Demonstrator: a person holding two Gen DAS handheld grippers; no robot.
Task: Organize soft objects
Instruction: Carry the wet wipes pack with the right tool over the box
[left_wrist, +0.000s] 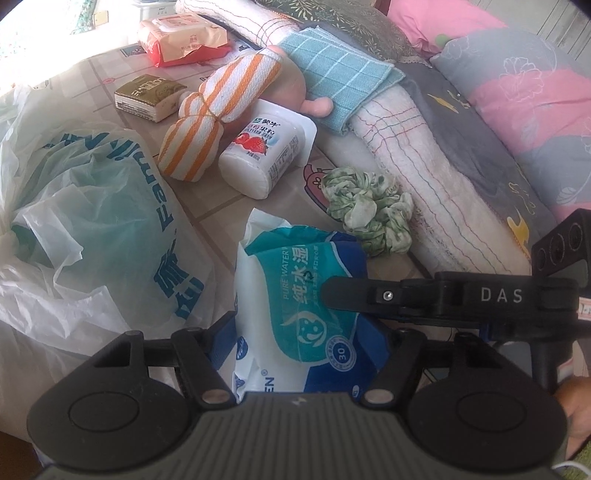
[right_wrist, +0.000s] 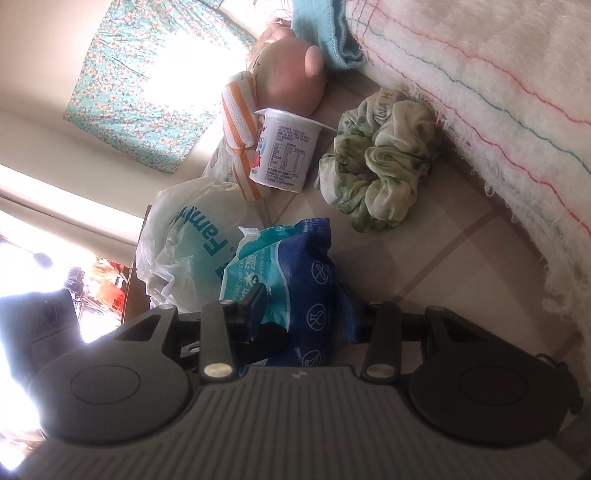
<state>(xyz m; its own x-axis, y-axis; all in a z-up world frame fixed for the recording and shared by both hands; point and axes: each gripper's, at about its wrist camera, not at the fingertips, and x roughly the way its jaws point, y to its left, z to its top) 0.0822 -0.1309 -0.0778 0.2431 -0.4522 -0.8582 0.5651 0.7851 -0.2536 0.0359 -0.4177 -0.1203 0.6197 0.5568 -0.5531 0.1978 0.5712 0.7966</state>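
- Two grippers meet on one blue-and-white soft pack of wet wipes (left_wrist: 295, 325): the left gripper (left_wrist: 303, 354) has its jaws on either side of the pack, the right gripper (right_wrist: 295, 314) closes its jaws on it from the side.
- Beside it on the checked bed sheet (left_wrist: 229, 206) lies a crumpled white plastic bag with teal print (left_wrist: 92, 229).
- Just beyond sits a green-and-white fabric scrunchie (left_wrist: 369, 214).
- Farther off lie a white yoghurt cup (left_wrist: 262, 155) and an orange-striped rolled cloth (left_wrist: 210, 122).
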